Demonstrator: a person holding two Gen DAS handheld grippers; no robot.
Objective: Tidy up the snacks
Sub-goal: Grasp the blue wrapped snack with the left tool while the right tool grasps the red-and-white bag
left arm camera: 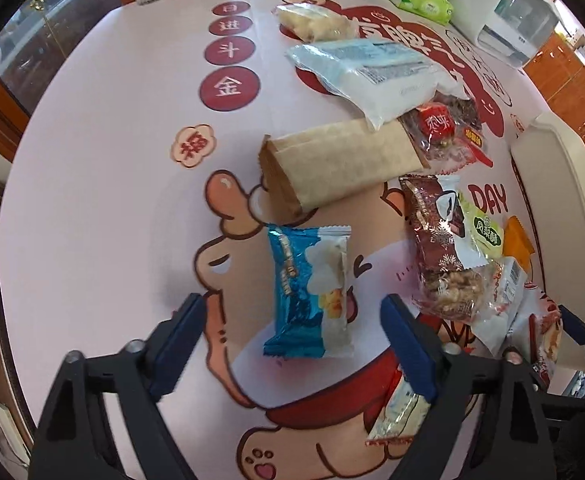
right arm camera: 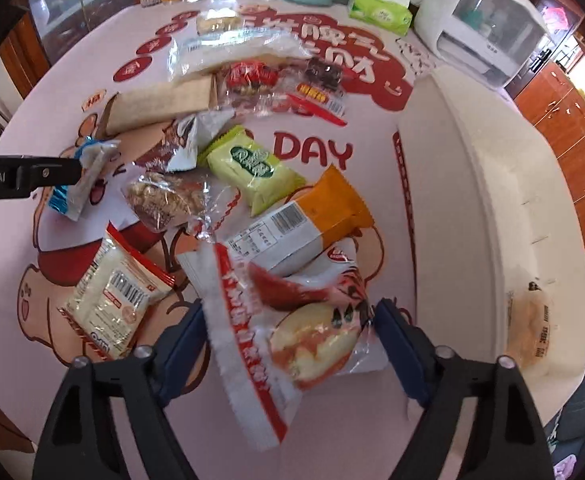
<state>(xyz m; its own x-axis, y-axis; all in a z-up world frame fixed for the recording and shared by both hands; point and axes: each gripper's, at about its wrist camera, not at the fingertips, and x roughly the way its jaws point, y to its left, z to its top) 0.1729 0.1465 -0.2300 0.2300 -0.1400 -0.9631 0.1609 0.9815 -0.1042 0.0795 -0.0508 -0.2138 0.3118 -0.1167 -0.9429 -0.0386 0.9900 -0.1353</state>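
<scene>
You are at the reach-and-grasp step, with both grippers poised over the pile of snacks on the desk [left arm camera: 104, 168] and nothing picked up yet. Your left gripper [left arm camera: 292, 322] has its fingers [left arm camera: 180, 344] standing wide on either side of the blue-and-white packet [left arm camera: 310, 292], which lies flat on the printed cloth with a clear gap between it and each pad; it is apart from the brown paper bag [left arm camera: 332, 168] just beyond it and from the brown nut bar [left arm camera: 438, 248] to its right. Your right gripper [right arm camera: 290, 340] is likewise spread wide, straddling the red-and-white bread packet [right arm camera: 292, 320], whose crinkled red-edged seam runs toward the camera; the pads look close to the wrapper's edges, but I judge they are not yet pressing on it. That packet lies partly over the orange-ended packet [right arm camera: 312, 220], so expect the one beneath to shift when you lift. The cream tray [right arm camera: 488, 184] along the right side of the desk looks to be where the snacks go, and one small wrapped item [right arm camera: 530, 328] lies in it already. The next move calls for settling each gripper the rest of the way down so the pads sit beside the packet's body, not its loose seam, then closing gently enough not to crush the contents. The left packet is slim and slippery foil, so close squarely across its narrow width. Lift straight up before you swing toward the tray.
</scene>
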